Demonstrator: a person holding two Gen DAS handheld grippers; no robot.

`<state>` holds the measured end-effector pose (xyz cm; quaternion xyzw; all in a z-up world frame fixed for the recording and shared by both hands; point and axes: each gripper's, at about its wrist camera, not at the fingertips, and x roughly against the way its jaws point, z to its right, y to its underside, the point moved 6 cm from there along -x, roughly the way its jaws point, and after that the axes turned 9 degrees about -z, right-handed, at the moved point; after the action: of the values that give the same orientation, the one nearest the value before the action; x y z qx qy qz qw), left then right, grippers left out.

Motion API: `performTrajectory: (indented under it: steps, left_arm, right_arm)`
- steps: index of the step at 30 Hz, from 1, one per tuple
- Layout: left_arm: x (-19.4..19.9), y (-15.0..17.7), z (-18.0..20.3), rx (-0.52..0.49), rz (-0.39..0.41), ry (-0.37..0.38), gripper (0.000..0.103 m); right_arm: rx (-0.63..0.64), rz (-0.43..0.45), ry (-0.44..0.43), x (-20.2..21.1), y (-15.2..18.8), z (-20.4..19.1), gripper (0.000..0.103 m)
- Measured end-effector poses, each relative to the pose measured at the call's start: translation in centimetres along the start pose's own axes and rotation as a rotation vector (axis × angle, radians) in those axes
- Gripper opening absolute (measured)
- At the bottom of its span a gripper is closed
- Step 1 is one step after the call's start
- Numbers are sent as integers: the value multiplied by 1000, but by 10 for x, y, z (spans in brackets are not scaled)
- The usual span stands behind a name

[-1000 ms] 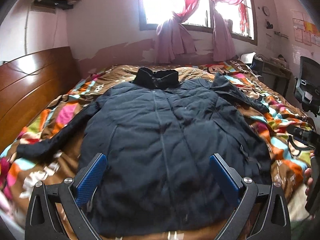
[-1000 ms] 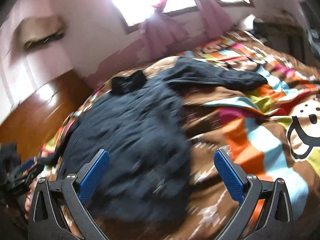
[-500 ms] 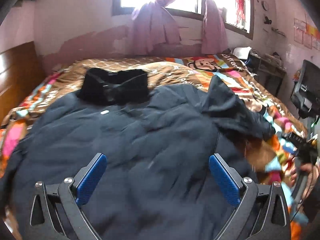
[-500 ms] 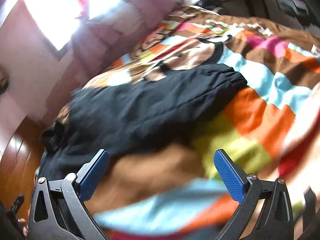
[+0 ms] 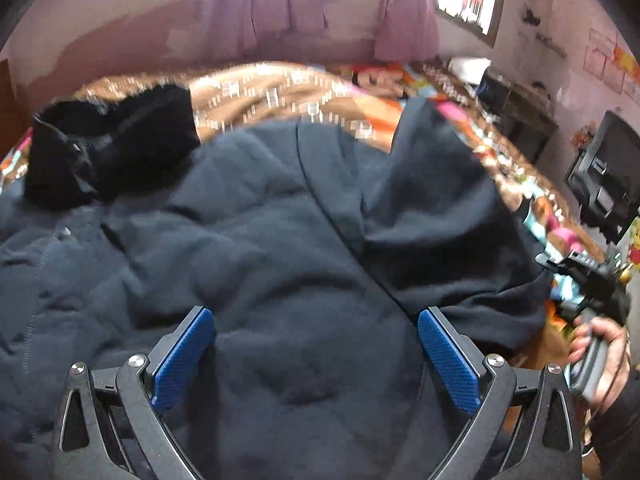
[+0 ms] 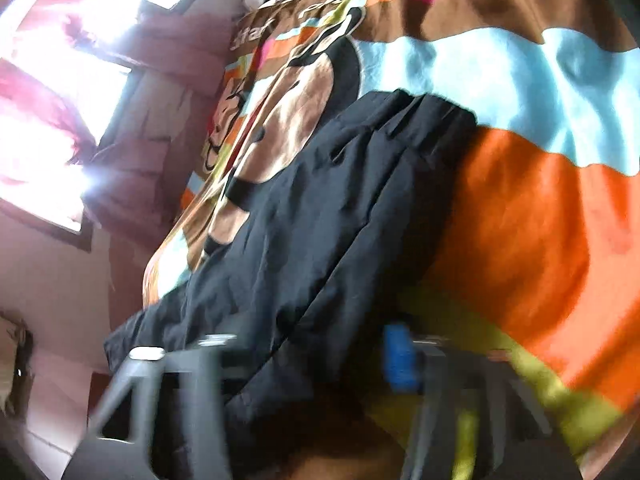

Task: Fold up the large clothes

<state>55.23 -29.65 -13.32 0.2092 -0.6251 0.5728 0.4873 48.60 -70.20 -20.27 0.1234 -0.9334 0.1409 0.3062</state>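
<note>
A large dark navy padded jacket [image 5: 256, 248] lies spread front-up on the bed, its black collar [image 5: 112, 144] at the far left. Its right sleeve [image 5: 448, 208] lies folded at the jacket's right side. My left gripper [image 5: 316, 354] is open and empty, low over the jacket's chest. In the right wrist view the sleeve [image 6: 340, 208] runs diagonally across the bedspread. My right gripper [image 6: 304, 360] is blurred and sits at the sleeve, with sleeve cloth between its fingers; its jaws look narrower than before. The right gripper also shows in the left wrist view [image 5: 588, 280], held by a hand.
The bed has a colourful cartoon-print bedspread [image 6: 520, 220]. Pink curtains [image 5: 272, 12] hang at the window behind the bed. A dark desk [image 5: 516, 116] and a chair [image 5: 608, 184] stand at the right of the bed.
My left gripper has moved forward and lower over the jacket's chest. My right gripper has dropped onto the sleeve and its jaws have come closer together.
</note>
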Motion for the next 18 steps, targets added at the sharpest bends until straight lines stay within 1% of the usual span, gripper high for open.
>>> performTrajectory:
  steps: [2, 3, 5, 7, 8, 11, 13, 14, 16, 17, 18]
  left_arm:
    - [-7, 2, -2, 10, -23, 12, 103]
    - [-8, 2, -2, 12, -30, 19, 103]
    - [-7, 2, -3, 8, -39, 19, 103]
    - [0, 5, -9, 18, -52, 22, 103]
    - [8, 7, -14, 30, -45, 36, 102]
    - [39, 11, -36, 64, -11, 54, 102]
    - [62, 15, -52, 85, 6, 68, 102]
    - [74, 18, -63, 99, 12, 70, 102]
    - [95, 24, -83, 126, 17, 68, 102]
    - [107, 28, -96, 142, 22, 68, 102]
    - [120, 34, -109, 157, 32, 66, 102]
  right_arm:
    - [-10, 11, -3, 2, -5, -6, 19]
    - [9, 21, 9, 6, -5, -13, 16]
    - [75, 56, 40, 19, -6, -32, 14]
    - [164, 100, 57, 37, -7, -63, 12]
    - [195, 115, 59, 46, -8, -74, 11]
    - [360, 193, 54, 78, -3, -137, 9]
    - [498, 244, 45, 99, 11, -183, 9]
    - [550, 260, 42, 107, 19, -200, 9]
    - [696, 288, 23, 124, 49, -249, 9]
    - [748, 293, 15, 136, 63, -261, 9]
    - [828, 299, 8, 140, 83, -285, 9]
